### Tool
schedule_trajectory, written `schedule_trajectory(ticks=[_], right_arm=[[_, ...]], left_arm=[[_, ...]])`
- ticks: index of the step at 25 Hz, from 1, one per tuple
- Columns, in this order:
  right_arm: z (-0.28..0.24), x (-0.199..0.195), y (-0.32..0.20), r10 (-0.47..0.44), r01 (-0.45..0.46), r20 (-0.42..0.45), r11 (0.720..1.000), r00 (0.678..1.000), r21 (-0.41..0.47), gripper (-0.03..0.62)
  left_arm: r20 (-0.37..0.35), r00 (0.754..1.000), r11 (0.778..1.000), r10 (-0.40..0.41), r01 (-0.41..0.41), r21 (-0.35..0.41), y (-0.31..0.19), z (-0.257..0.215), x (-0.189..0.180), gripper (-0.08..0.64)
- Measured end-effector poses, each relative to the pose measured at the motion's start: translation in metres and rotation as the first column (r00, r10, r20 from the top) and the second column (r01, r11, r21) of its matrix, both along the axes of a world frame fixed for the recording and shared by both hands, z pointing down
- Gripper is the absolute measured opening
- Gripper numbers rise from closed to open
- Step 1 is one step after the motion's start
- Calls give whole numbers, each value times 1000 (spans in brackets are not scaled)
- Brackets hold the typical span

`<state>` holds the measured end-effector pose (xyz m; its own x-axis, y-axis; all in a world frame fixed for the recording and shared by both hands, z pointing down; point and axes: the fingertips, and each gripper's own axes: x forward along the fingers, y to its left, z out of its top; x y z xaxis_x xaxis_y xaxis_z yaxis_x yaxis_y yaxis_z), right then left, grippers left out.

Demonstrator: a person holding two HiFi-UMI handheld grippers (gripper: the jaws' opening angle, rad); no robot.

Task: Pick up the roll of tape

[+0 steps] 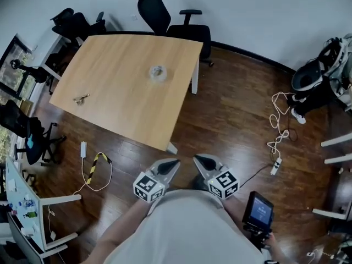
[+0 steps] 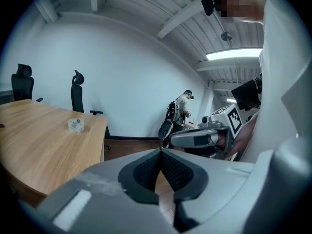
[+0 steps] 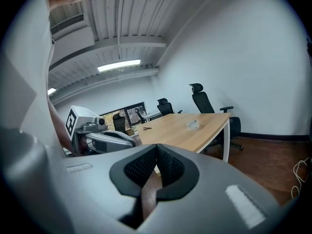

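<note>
The person is holding the left tool (image 1: 175, 163) and the right tool (image 1: 197, 158) side by side, close to the torso and tilting slightly downward. Both tools' jaws are pressing together, gripping nothing.

Light wooden table (image 1: 118, 100) on white legs carries a clear roll of tape (image 1: 158, 73) toward its far right side and a small metallic object (image 1: 81, 98) near its left edge, well apart.

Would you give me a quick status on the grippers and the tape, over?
Left gripper shut, empty; right gripper shut, empty. Roll of tape on table, untouched, far ahead. Nothing blocks the approach.
</note>
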<state>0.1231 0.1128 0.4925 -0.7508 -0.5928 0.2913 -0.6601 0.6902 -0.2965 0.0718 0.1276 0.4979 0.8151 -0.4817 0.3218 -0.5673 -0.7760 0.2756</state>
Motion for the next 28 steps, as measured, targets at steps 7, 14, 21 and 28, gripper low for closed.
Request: schedule_trajectory(ticks=[7,14,21,28], right_arm=[[2,15,-25,-65,65,5,998,998,-20,8],[0,-27,-39,-87,87,5,996,996,-22,8],[-3,-67,-66,-31,31,-20,999,999,-7,8],[-13,-130,-104,22,-19,-62,999,998,43,8]], left_arm=[[-25,997,997,-77,77,-17,-12,-3,13,6],[-34,992,992,-121,120,-35,-24,1,-28,6],[-63,996,998,-61,61,2,-65,-3,-68,6],[-77,997,998,-24,27,48,-110,-14,-139,6]])
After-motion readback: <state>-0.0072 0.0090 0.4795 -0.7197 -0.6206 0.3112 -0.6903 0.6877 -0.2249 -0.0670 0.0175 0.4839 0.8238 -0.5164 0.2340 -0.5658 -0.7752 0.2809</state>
